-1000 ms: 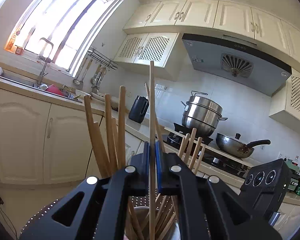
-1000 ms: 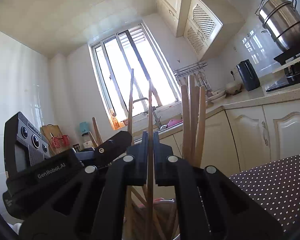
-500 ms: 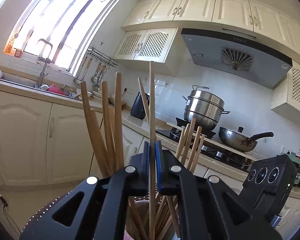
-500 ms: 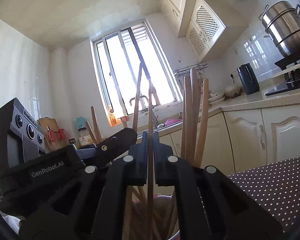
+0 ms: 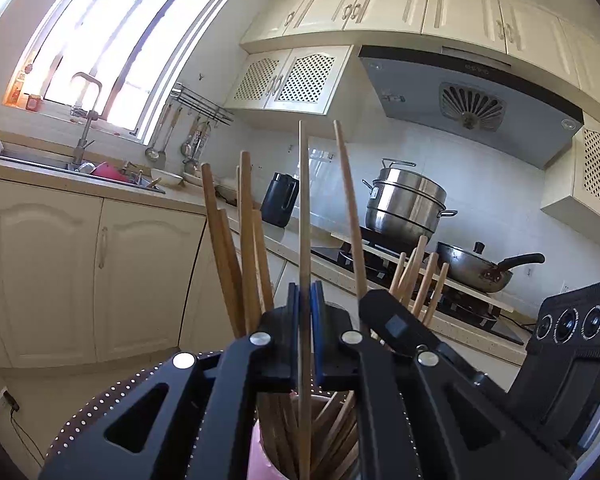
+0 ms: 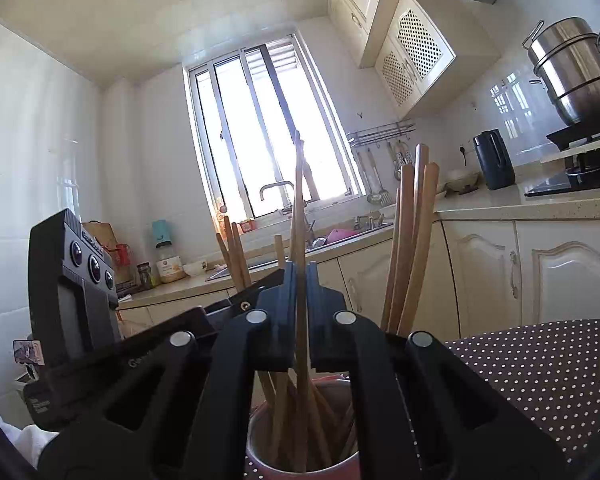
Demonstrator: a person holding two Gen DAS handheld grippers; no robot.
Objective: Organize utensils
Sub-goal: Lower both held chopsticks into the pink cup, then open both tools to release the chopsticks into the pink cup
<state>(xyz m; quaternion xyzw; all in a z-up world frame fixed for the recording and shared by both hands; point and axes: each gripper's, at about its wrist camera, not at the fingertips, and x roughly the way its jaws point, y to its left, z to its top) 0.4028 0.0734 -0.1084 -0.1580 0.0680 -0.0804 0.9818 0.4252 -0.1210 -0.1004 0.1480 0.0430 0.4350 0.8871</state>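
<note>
Closest in, the left hand-held gripper (image 5: pixel 305 320) is clamped on a single wooden chopstick (image 5: pixel 304 208) that stands almost upright, its lower end reaching down into the pink cup (image 5: pixel 256 452) below. The right hand-held gripper (image 6: pixel 300 304) is likewise pinched tight on its own chopstick (image 6: pixel 298 216), which also runs down into the same cup (image 6: pixel 260 436). The two tools face each other over the cup, each showing in the other's view.

The cup is crowded with more wooden chopsticks (image 5: pixel 244 240), leaning outward to either side of the held ones. It stands on a dark cloth with white polka dots (image 6: pixel 540 368).

Farther back runs the cream kitchen worktop (image 5: pixel 180 196) with its cabinet doors beneath. On it sit a black kettle (image 5: pixel 279 200), a steel stacked steamer pot (image 5: pixel 406 208) on the stove and a wok with a black handle (image 5: pixel 476 268). A sink with a tall tap (image 5: pixel 85 120) lies under the bright window (image 6: pixel 260 128), ladles hang from a wall rail (image 5: pixel 202 102), and a grey extractor hood (image 5: pixel 468 100) juts out below the upper cupboards.
</note>
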